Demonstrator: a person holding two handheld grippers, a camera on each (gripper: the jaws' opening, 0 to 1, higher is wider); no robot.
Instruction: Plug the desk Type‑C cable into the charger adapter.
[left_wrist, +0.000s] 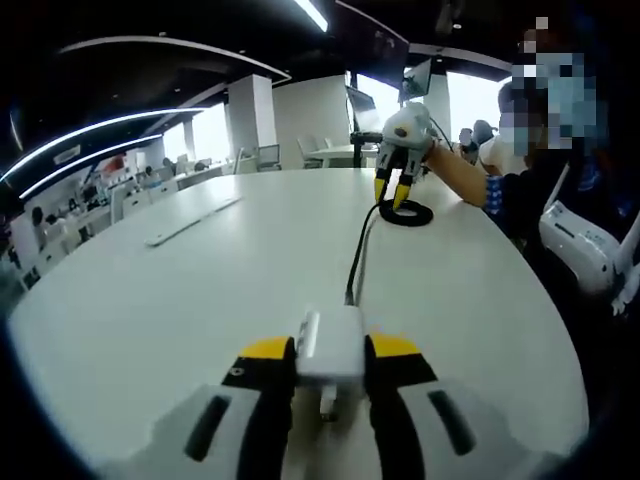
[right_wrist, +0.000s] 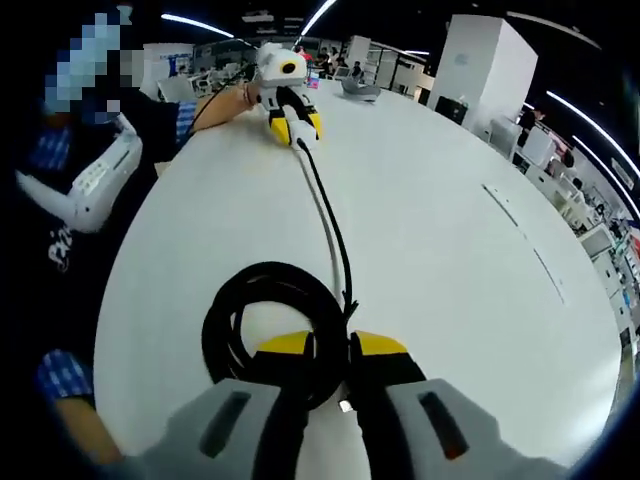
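Round white table (left_wrist: 200, 290), open-plan office, prob. desks (left_wrist: 150, 180) behind.

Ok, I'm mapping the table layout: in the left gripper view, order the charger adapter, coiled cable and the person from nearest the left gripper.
1. Charger adapter, between the left gripper's jaws.
2. Coiled cable, mid-table under the right gripper.
3. Person, at the table's far right edge.

Your white tabletop (left_wrist: 200, 290) carries a black cable (right_wrist: 325, 215), one end coiled; a flat white strip (left_wrist: 190, 225) lies well apart.
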